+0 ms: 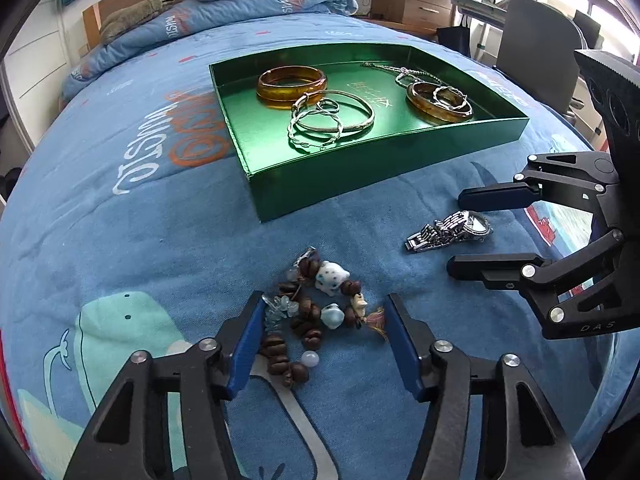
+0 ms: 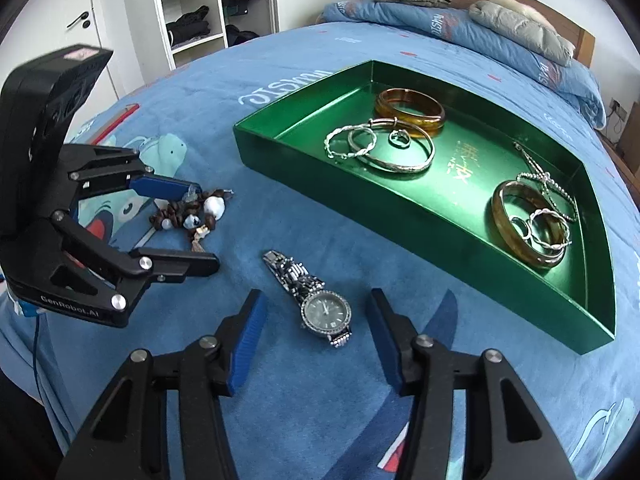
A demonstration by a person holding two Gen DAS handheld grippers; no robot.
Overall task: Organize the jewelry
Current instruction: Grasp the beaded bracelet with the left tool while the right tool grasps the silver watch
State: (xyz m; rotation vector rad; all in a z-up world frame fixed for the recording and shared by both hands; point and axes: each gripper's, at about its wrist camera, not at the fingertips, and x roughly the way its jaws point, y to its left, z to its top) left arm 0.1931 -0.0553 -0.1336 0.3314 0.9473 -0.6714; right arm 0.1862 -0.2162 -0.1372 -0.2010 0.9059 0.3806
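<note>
Two loose pieces lie on the bed short of the green tray (image 1: 360, 176): in the left wrist view, the left tongs (image 1: 320, 340) stand spread astride the beaded bracelet (image 1: 312, 312), which sits between the pads with its heap running forward along the fingers. In the right wrist view, the right tongs (image 2: 316, 336) are likewise spread and empty, straddling the wristwatch (image 2: 316, 300), whose band runs forward and leftward between the fingers, dial nearest; each piece thus lies nearer its own tongs.
</note>
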